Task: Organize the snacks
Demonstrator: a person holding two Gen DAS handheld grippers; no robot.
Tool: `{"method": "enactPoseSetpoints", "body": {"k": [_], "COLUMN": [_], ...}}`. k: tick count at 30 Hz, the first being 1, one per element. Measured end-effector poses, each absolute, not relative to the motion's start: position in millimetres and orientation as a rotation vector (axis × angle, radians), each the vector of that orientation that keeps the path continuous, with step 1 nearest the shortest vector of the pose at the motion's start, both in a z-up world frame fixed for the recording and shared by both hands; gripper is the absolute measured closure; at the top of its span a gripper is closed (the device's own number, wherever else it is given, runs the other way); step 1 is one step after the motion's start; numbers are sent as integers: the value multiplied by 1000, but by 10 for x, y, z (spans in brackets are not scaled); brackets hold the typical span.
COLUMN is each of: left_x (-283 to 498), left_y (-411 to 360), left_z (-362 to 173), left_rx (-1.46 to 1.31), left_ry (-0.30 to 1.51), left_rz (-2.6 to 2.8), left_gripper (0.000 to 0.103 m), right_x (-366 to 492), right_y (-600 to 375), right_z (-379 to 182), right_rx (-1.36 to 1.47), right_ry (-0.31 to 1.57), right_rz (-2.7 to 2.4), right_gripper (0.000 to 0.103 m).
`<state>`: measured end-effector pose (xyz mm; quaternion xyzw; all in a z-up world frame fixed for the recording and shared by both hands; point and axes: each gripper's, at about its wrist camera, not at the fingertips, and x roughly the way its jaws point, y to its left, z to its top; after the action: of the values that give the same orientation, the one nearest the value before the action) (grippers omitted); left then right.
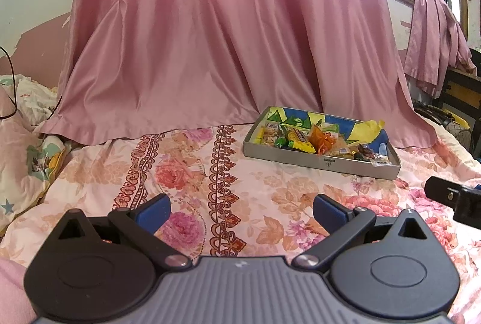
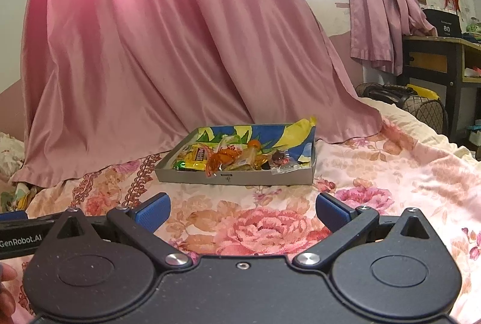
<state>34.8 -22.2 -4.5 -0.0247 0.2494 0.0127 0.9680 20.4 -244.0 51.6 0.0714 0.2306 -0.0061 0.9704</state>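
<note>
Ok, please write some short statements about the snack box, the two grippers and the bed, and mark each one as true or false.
1. The box sits on the flowered bedspread. True.
2. The left gripper is shut on a yellow snack packet. False: its jaws stand open and hold nothing.
3. The snacks lie inside the box. True.
4. The right gripper is touching the box. False: it is open and apart from the box, with bare bedspread between them.
5. A pink curtain hangs behind the box. True.
6. The box is closed with a lid. False: it is open on top, and the wrappers show.
</note>
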Motion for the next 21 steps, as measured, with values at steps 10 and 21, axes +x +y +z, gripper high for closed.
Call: {"method": "enactPoseSetpoints", "body": {"k": [10, 21], "left_x": [349, 348], "left_y": [-212, -213], "left_z": [-61, -63], "left_rx": [-55, -58], "left_ry": [516, 519], "left_rz": [27, 29], "left_gripper": [0, 0], "right_x": [224, 224], "right_y": [-2365, -2366], "right_z": [481, 476], "right_rx": [97, 94], "right_ry": [490, 492], "right_rz": [-7, -7], "right_gripper": [1, 1]}}
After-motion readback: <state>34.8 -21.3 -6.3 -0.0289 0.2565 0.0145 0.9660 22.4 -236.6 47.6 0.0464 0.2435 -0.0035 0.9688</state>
